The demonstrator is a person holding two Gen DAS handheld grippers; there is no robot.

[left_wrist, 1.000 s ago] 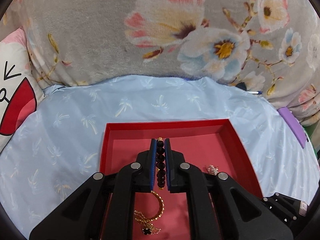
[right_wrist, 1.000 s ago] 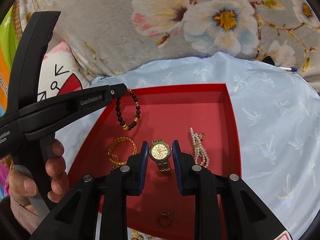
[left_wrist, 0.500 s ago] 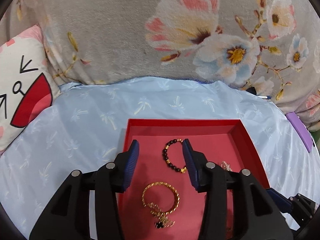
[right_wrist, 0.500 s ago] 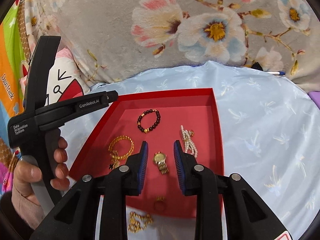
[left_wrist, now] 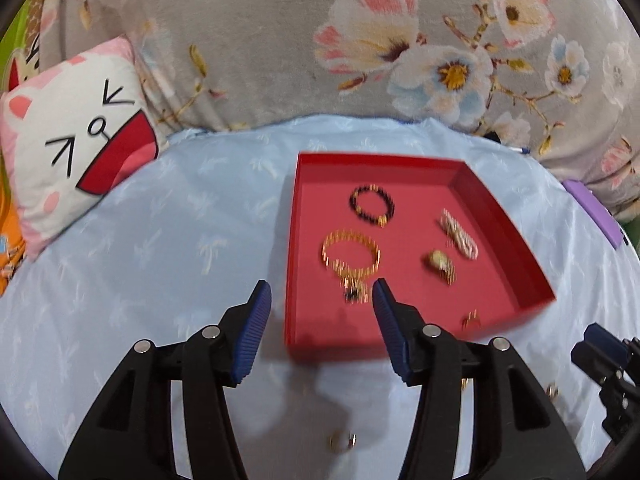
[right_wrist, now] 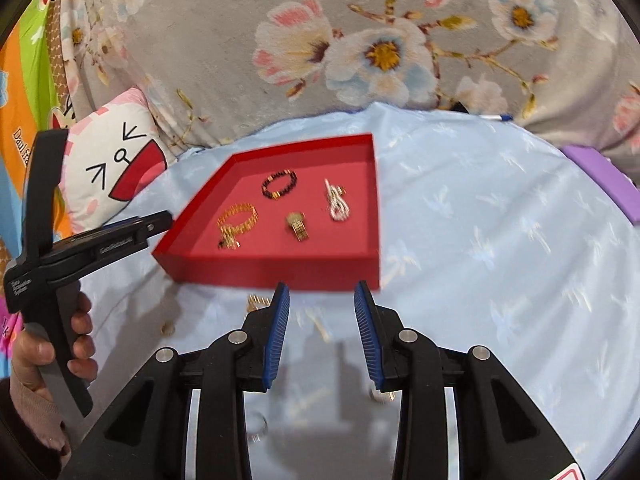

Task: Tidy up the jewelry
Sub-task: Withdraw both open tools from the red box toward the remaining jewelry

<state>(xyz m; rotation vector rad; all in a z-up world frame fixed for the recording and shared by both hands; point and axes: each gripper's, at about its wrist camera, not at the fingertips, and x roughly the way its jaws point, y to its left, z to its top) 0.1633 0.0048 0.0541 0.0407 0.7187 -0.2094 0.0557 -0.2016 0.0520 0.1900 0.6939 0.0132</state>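
A red tray (left_wrist: 340, 344) on the pale blue cloth holds a black bead bracelet (left_wrist: 372, 205), a gold bangle (left_wrist: 351, 254), a gold watch (left_wrist: 440, 264), a pearl bracelet (left_wrist: 459, 232) and a small ring (left_wrist: 470, 318). My left gripper (left_wrist: 320, 292) hangs before the tray's near left corner, its jaws opening with nothing between the pads. In the right wrist view, the right gripper (right_wrist: 322, 292) hovers over the cloth in front of the tray (right_wrist: 280, 268), jaws opening and empty. A gold chain (right_wrist: 258, 302) and loose rings (right_wrist: 168, 328) lie on the cloth.
A cat-face pillow (left_wrist: 76, 152) sits at the left, and a grey floral blanket (left_wrist: 360, 60) rises behind the tray. A purple object (left_wrist: 592, 208) and a pen (right_wrist: 496, 117) lie at the far right. A hand (right_wrist: 52, 352) holds the left gripper's handle.
The left gripper let go of the black bead bracelet, which now lies in the tray. The right jaws widened off the watch. Both grippers drew back out of the tray.
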